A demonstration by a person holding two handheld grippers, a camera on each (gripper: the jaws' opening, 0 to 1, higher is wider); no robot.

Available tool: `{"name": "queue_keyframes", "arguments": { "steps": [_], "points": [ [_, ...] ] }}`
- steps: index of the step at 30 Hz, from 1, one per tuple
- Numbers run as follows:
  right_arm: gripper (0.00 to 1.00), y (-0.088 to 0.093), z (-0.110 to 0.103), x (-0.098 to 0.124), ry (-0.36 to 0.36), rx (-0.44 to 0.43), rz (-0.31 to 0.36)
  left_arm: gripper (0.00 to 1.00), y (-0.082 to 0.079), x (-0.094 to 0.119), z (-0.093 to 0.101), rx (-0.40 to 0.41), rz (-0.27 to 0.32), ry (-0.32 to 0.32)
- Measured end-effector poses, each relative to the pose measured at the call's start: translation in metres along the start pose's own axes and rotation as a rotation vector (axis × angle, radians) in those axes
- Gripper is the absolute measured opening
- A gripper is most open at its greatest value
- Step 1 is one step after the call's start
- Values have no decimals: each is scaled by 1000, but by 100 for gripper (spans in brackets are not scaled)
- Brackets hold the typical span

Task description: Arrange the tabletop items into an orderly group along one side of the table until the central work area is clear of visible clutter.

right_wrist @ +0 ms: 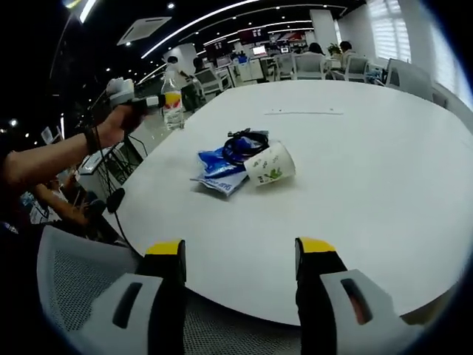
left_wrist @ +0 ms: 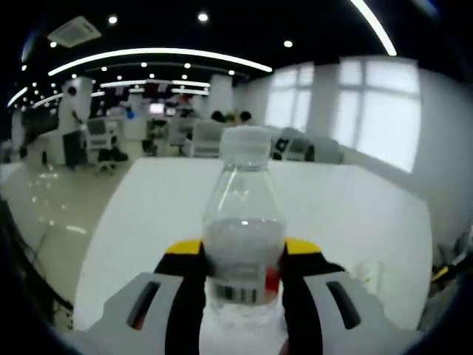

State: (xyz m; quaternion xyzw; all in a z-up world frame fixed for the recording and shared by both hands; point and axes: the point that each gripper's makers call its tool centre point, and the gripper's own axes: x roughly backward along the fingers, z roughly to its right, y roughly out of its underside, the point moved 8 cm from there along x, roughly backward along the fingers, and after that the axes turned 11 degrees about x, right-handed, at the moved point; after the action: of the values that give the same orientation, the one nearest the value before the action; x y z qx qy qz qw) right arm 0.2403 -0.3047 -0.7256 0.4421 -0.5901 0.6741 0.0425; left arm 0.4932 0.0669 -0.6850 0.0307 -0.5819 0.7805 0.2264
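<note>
A clear water bottle point(left_wrist: 243, 222) with a white cap stands upright between the jaws of my left gripper point(left_wrist: 244, 255), which is shut on it above the white table point(left_wrist: 162, 222). From the right gripper view the same bottle point(right_wrist: 172, 101) is held in the left gripper point(right_wrist: 151, 103) by a person's hand over the table's far left edge. On the table lie a blue packet point(right_wrist: 219, 170), a coiled black cable point(right_wrist: 245, 144) and a tipped paper cup point(right_wrist: 270, 164). My right gripper point(right_wrist: 240, 259) is open at the near edge, holding nothing.
A thin white strip point(right_wrist: 303, 112) lies farther back on the table point(right_wrist: 369, 185). A mesh chair point(right_wrist: 74, 281) sits below the near edge. A clear cup point(left_wrist: 368, 276) stands at the table's right side. Office desks and chairs fill the background.
</note>
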Motion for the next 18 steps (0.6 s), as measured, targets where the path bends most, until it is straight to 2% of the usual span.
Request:
{"name": "queue_keyframes", "arguments": {
  "steps": [6, 11, 18],
  "points": [
    [60, 4, 2, -5, -6, -8, -33, 35, 13, -25, -25, -19, 21, -62],
    [60, 5, -2, -9, -27, 8, -63, 35, 23, -37, -41, -9, 32, -98],
    [60, 6, -8, -12, -56, 51, -98, 35, 39, -44, -49, 8, 20, -112]
  ]
}}
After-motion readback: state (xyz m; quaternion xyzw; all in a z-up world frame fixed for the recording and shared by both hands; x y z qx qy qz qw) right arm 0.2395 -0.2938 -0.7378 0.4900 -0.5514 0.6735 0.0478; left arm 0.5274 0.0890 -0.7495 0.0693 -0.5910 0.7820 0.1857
